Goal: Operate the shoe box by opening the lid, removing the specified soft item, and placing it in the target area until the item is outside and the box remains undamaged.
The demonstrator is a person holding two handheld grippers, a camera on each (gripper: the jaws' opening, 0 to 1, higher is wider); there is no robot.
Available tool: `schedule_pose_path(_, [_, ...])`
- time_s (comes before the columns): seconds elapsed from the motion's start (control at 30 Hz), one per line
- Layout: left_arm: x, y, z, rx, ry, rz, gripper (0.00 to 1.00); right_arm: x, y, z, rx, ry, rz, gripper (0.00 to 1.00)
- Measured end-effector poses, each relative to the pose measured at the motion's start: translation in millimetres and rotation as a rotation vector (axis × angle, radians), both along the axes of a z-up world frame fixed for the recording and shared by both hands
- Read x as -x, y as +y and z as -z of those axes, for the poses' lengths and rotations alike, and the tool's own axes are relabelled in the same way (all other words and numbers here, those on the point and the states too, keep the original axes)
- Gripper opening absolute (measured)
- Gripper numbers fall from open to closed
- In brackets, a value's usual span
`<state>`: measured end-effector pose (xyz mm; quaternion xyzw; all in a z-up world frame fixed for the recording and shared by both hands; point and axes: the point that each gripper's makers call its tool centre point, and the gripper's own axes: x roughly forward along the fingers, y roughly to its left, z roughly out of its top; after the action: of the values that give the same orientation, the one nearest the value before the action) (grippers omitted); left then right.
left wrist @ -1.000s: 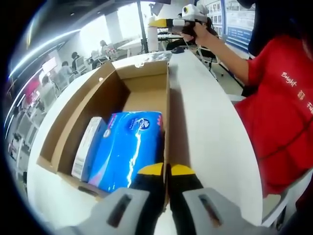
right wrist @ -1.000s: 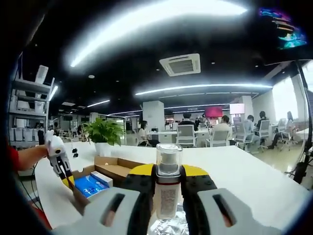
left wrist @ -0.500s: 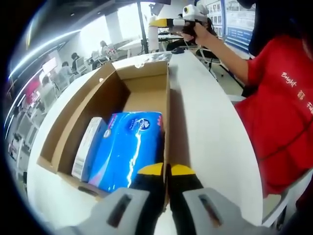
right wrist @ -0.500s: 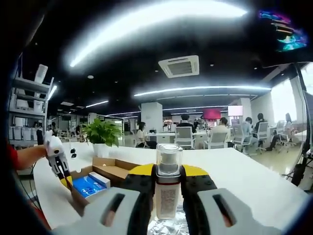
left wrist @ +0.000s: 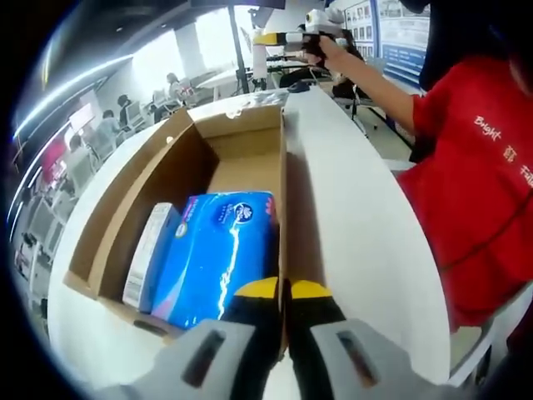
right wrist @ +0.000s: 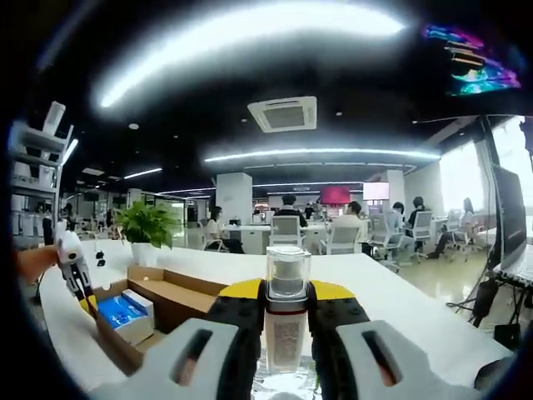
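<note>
An open cardboard shoe box (left wrist: 125, 217) lies on the white table (left wrist: 350, 217). Inside it, a blue soft pack (left wrist: 218, 250) lies next to a slim white carton (left wrist: 150, 250). My left gripper (left wrist: 283, 288) is shut on the box's near right wall. My right gripper (right wrist: 286, 292) is shut on a small clear-capped bottle (right wrist: 285, 333), raised above the table. Far left in the right gripper view are the box (right wrist: 166, 296), the blue pack (right wrist: 121, 310) and the left gripper (right wrist: 77, 279). At the top of the left gripper view, a hand holds the right gripper (left wrist: 287, 38) beyond the box's far end.
A person in a red shirt (left wrist: 475, 183) stands along the table's right side. A potted plant (right wrist: 146, 229) sits on the table behind the box. Crinkled foil (right wrist: 287, 390) lies below the bottle. Seated people and chairs (right wrist: 333, 237) are further back.
The right gripper view has swung right, so the box and left gripper now sit further left in it. The right gripper with the bottle appears slightly higher in the left gripper view. The left gripper holds still.
</note>
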<state>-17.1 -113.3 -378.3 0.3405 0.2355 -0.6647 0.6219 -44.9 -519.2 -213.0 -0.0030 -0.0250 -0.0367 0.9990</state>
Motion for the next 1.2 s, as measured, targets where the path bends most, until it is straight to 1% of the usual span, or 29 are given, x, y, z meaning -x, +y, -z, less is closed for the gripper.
schedule_pose_path(0.03, [0.4, 0, -0.3, -0.001, -0.001, 0.001, 0.01, 1, -5, 0.9, 0.002, 0.000, 0.012, 0.19])
schedule_pose_path(0.07, [0.4, 0, -0.5, 0.000, -0.002, 0.003, 0.01, 3, -16, 2.4, 0.001, -0.004, 0.034, 0.19])
schedule_pose_path(0.2, [2.1, 0, -1.9, -0.004, 0.007, 0.002, 0.01, 9, -30, 10.3, 0.003, 0.012, 0.080, 0.19])
schedule_pose_path(0.27, [3.1, 1, -1.7, -0.006, 0.009, 0.000, 0.01, 12, -37, 17.2, -0.012, 0.022, 0.089, 0.19])
schedule_pose_path(0.3, [2.6, 1, -1.2, -0.006, 0.008, -0.001, 0.01, 13, -43, 21.9, -0.022, 0.025, 0.098, 0.19])
schedule_pose_path(0.37, [2.4, 2, -1.1, -0.003, 0.006, -0.003, 0.01, 13, -58, 30.7, -0.019, 0.027, 0.110, 0.19])
schedule_pose_path(0.4, [2.5, 2, -1.1, -0.003, 0.005, -0.003, 0.01, 14, -60, 32.9, -0.023, 0.029, 0.121, 0.19])
schedule_pose_path(0.47, [3.5, 2, -1.8, -0.003, 0.005, -0.004, 0.01, 15, -64, 39.3, -0.001, 0.046, 0.136, 0.19])
schedule_pose_path(0.5, [4.0, 2, -2.1, -0.003, 0.005, -0.004, 0.01, 15, -67, 43.2, -0.004, 0.050, 0.144, 0.19])
schedule_pose_path(0.57, [4.7, 2, -2.1, -0.005, 0.008, -0.005, 0.01, 16, -67, 50.3, -0.010, 0.060, 0.142, 0.19])
schedule_pose_path(0.6, [5.0, 2, -2.1, -0.005, 0.007, -0.006, 0.01, 17, -66, 50.6, -0.013, 0.061, 0.143, 0.19])
schedule_pose_path(0.73, [4.5, 2, -2.1, -0.004, 0.006, -0.007, 0.01, 16, -72, 62.0, -0.028, 0.074, 0.153, 0.19])
schedule_pose_path(0.83, [4.2, 2, -1.4, -0.003, 0.006, -0.008, 0.01, 17, -71, 66.8, -0.020, 0.082, 0.152, 0.19])
schedule_pose_path(1.03, [4.2, 2, -1.1, -0.005, 0.010, -0.009, 0.01, 16, -83, 87.2, -0.058, 0.098, 0.170, 0.19])
schedule_pose_path(1.1, [4.6, 2, -1.1, -0.005, 0.010, -0.008, 0.01, 16, -82, 87.5, -0.052, 0.101, 0.169, 0.19])
schedule_pose_path(1.2, [4.1, 1, -0.6, -0.007, 0.011, -0.009, 0.01, 13, -83, 96.5, -0.045, 0.119, 0.169, 0.19])
